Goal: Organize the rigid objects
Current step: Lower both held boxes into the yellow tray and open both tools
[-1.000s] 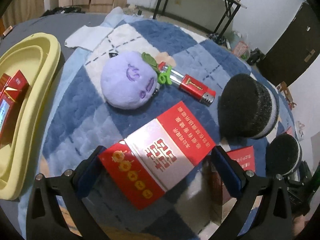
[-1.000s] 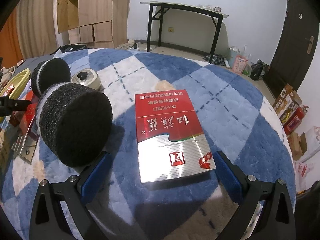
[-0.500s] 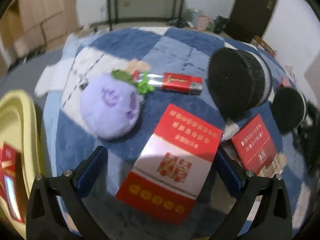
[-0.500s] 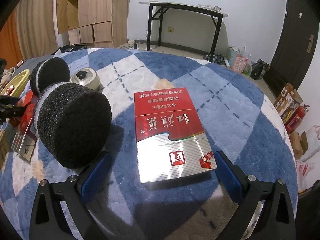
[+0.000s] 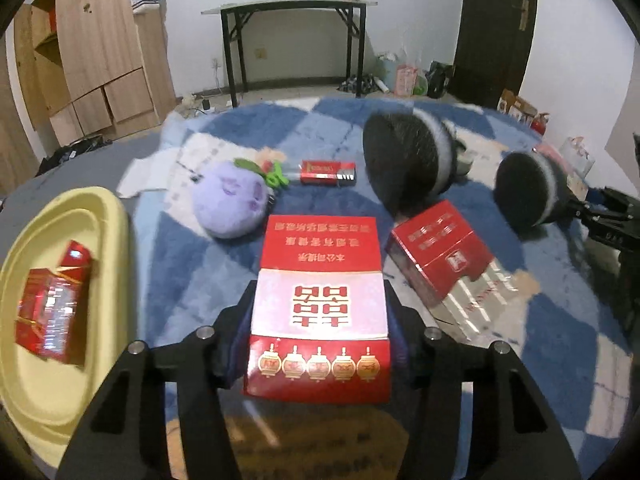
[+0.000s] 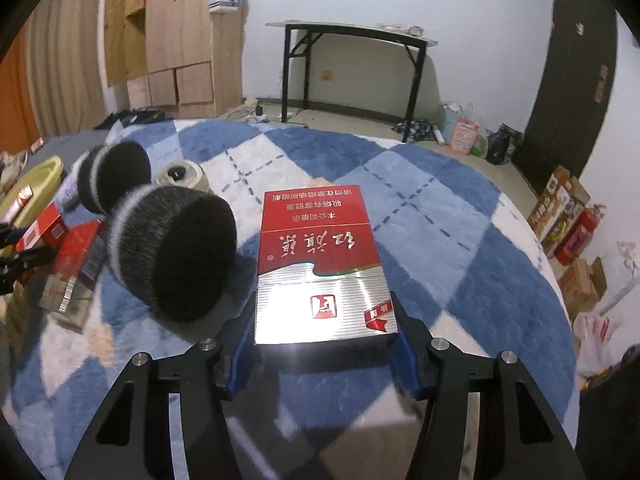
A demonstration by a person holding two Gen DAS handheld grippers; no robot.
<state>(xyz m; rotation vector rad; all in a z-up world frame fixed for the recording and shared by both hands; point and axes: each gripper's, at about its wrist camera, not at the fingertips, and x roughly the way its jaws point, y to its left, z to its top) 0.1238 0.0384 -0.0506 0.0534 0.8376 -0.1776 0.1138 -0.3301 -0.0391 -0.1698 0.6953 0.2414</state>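
Note:
My left gripper (image 5: 318, 320) is shut on a red and white carton with gold lanterns (image 5: 320, 296), its blue pads pressed on both long sides. My right gripper (image 6: 324, 320) is shut on a red and silver carton (image 6: 324, 264) in the same way. A yellow tray (image 5: 60, 392) at the left holds a red box (image 5: 50, 312). A smaller red pack (image 5: 440, 252) lies to the right of the left carton. A red lighter (image 5: 328, 172) lies further back.
A purple plush (image 5: 230, 202) sits behind the left carton. Two black and white fuzzy rolls (image 5: 408, 160) (image 5: 528, 188) stand at the right; they also show in the right wrist view (image 6: 172, 252). A round cream object (image 6: 182, 174) sits behind them. All rests on a blue checked blanket (image 6: 440, 240).
Both grippers have closed from wide open onto their cartons. The left gripper swung round so its carton now lies straight between the fingers.

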